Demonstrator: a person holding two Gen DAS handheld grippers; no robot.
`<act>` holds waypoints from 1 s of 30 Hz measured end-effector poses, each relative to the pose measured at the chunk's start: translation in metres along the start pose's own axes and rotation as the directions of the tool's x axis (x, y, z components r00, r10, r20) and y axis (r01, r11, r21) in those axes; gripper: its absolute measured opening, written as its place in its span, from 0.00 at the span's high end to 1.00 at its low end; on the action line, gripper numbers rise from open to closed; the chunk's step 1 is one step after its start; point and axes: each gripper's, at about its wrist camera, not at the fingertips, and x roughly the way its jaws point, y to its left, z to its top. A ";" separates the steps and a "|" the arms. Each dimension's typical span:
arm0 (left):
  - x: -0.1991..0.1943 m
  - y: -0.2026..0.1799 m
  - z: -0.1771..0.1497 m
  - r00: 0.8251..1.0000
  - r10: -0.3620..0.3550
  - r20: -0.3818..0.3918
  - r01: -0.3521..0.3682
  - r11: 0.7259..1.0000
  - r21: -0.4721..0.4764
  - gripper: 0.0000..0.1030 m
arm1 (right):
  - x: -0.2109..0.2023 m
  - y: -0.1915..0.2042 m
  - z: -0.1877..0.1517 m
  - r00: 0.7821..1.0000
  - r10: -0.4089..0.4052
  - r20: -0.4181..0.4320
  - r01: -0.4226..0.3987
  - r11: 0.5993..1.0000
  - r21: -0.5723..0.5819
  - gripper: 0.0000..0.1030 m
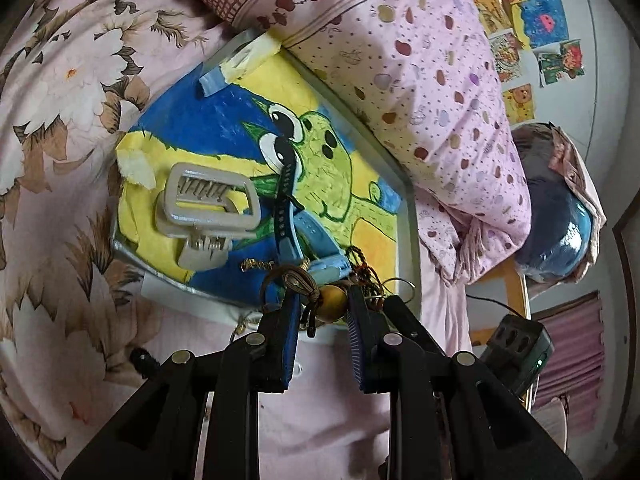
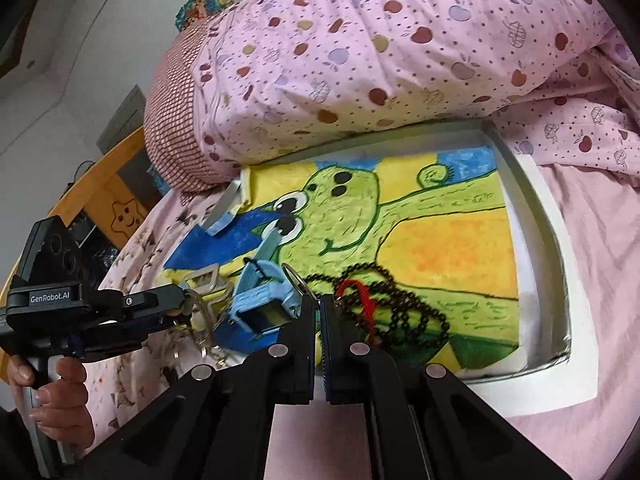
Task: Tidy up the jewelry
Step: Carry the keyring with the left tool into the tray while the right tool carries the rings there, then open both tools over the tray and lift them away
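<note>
A: Where's the jewelry?

B: In a shallow tray [image 2: 556,240] on the bed [image 1: 60,128], pushed against a pink quilt [image 2: 360,60]. The tray floor is a painted frog picture [image 2: 352,216]. A grey hair claw [image 1: 208,204] lies at one end, with a blue watch [image 1: 316,240] beside it, its dark strap [image 1: 286,184] running across the frog's eye.

A: And the left gripper [image 1: 324,300]?

B: Its fingers [image 1: 290,320] stand a small way apart at the tray's near edge. A brown cord [image 1: 296,280] with a yellow bead [image 1: 334,298] sits between them, tangled with chains. The pads look closed on that bundle, the cord looping over the left tip.

A: The right gripper [image 2: 318,312]?

B: Its fingers are pressed together, with only a slit between the pads. I can't see anything caught between them. A metal ring [image 2: 294,276] shows just over the left tip, and a dark bead string [image 2: 404,304] with a red cord [image 2: 364,300] lies on the picture right beyond the right tip.

A: Anything else?

B: In the right wrist view a hand [image 2: 56,392] grips the left tool's handle. Drawings [image 1: 532,20] hang on the wall.
</note>
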 end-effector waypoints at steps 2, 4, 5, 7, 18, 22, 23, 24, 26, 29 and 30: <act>0.003 0.001 0.003 1.000 0.001 0.006 -0.001 1.000 -0.009 0.81 | 0.001 -0.003 0.000 1.000 -0.009 -0.004 0.009 1.000 0.009 0.97; 0.008 0.002 0.007 1.000 0.014 0.007 -0.014 1.000 -0.014 0.81 | 0.002 -0.005 -0.001 1.000 -0.027 -0.008 0.027 1.000 0.012 0.96; 0.011 0.003 0.009 1.000 0.024 0.004 -0.024 1.000 -0.013 0.81 | 0.002 -0.006 -0.001 0.999 -0.036 -0.009 0.036 0.999 0.013 0.96; 0.016 0.003 0.010 0.999 0.045 -0.005 -0.045 0.999 -0.006 0.81 | 0.003 -0.007 -0.001 0.999 -0.040 -0.011 0.040 0.999 0.019 0.96; 0.016 -0.003 0.012 0.996 0.085 -0.007 -0.084 0.996 0.041 0.62 | -0.002 -0.013 0.000 0.998 -0.062 -0.005 0.062 0.997 0.050 0.77; 0.013 -0.007 0.013 0.997 0.079 0.002 -0.079 0.996 0.051 0.52 | -0.004 -0.013 0.000 0.998 -0.059 0.005 0.059 0.997 0.057 0.61; 0.011 -0.008 0.014 0.997 0.076 0.006 -0.077 0.996 0.054 0.48 | -0.004 -0.013 0.001 0.998 -0.059 0.006 0.059 0.997 0.057 0.56; 0.009 -0.010 0.014 0.998 0.069 0.013 -0.070 0.996 0.059 0.47 | -0.005 -0.013 0.001 0.998 -0.060 0.009 0.059 0.997 0.058 0.51; 0.007 -0.014 0.014 0.998 0.065 0.017 -0.066 0.995 0.074 0.40 | -0.007 -0.012 0.001 0.998 -0.062 0.016 0.061 0.996 0.057 0.44; 0.004 -0.022 0.013 0.996 0.080 0.033 -0.083 0.992 0.100 0.34 | -0.010 -0.012 0.001 0.998 -0.058 0.030 0.056 0.996 0.067 0.28; 0.003 -0.025 0.012 0.996 0.086 0.036 -0.089 0.990 0.112 0.33 | -0.011 -0.012 0.001 0.998 -0.056 0.034 0.053 0.996 0.070 0.24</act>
